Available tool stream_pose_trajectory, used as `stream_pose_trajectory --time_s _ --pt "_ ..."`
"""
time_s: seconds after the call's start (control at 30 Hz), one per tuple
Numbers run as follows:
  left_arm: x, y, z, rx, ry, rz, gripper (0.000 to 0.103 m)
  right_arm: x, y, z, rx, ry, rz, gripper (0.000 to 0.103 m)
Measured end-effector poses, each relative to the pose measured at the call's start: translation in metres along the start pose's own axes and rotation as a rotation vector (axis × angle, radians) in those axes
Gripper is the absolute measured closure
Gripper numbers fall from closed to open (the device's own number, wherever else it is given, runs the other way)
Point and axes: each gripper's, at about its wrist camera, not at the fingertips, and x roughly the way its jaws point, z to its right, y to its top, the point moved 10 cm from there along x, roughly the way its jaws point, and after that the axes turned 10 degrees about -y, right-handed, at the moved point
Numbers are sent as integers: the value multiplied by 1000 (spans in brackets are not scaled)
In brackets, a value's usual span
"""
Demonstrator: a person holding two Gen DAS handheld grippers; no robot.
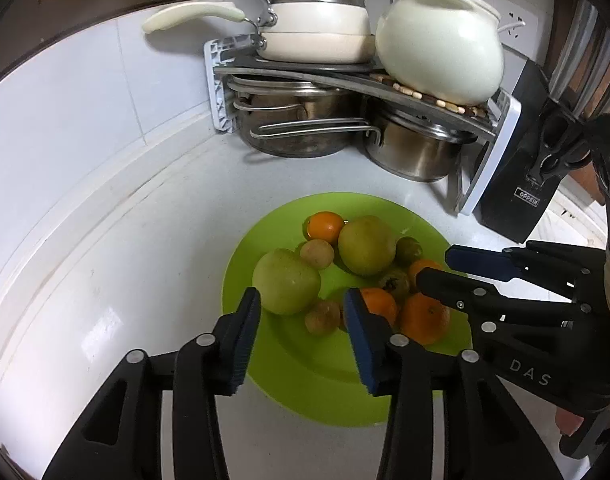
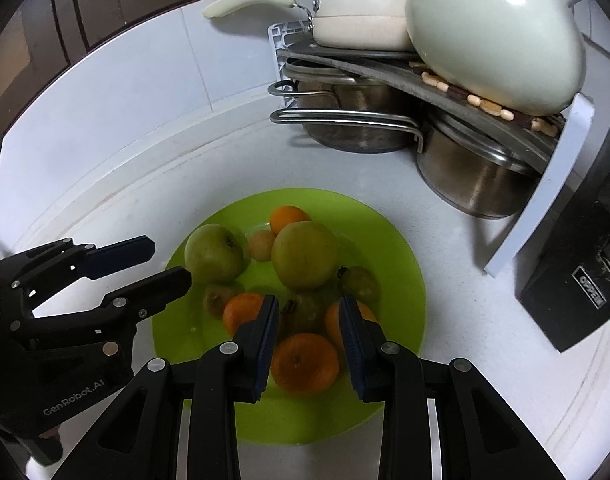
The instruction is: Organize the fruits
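A lime green plate (image 1: pixel 305 384) (image 2: pixel 393 280) on the white counter holds two green apples (image 1: pixel 285 281) (image 1: pixel 367 245), several small oranges (image 1: pixel 425 317) and a few little brownish fruits (image 1: pixel 317 253). My left gripper (image 1: pixel 301 296) (image 2: pixel 171 262) hovers open over the plate's near side. No fruit is pressed between its pads; an apple sits just past its left finger and an orange (image 1: pixel 379 304) behind its right. My right gripper (image 2: pixel 309 300) (image 1: pixel 435 266) hangs over the plate's right part, shut to a narrow gap. An orange (image 2: pixel 305 364) lies on the plate beneath it, ungripped.
A corner rack (image 1: pixel 345 74) at the back carries white pans (image 1: pixel 317 34) and a white pot (image 1: pixel 439 48), with steel pots (image 1: pixel 297 124) underneath. A black knife block (image 1: pixel 521 184) stands to the right. The white tiled wall (image 1: pixel 85 100) curves round the left.
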Motion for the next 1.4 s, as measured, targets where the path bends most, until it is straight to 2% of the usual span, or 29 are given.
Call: stream_pose_trajectory --time_s 0.2,0.4,0.7,0.87,1.13,1.4 --pt "-27 -7 4 -7 39 40 40 -28 -5 -4 3 -30 45 61" --pt "-62 -19 3 -3 110 95 22 -65 -21 -6 19 -90 104 47" --pt "-116 -51 13 4 159 170 9 -116 -56 -9 77 -112 169 36" --pt "-141 -69 27 -27 139 200 5 -145 -75 -7 90 -115 194 34" --pt "-180 -107 62 -58 160 233 2 -196 -113 -1 69 -115 234 29" --pt "-220 -136 99 -48 186 287 0 -241 -147 6 54 -107 275 23"
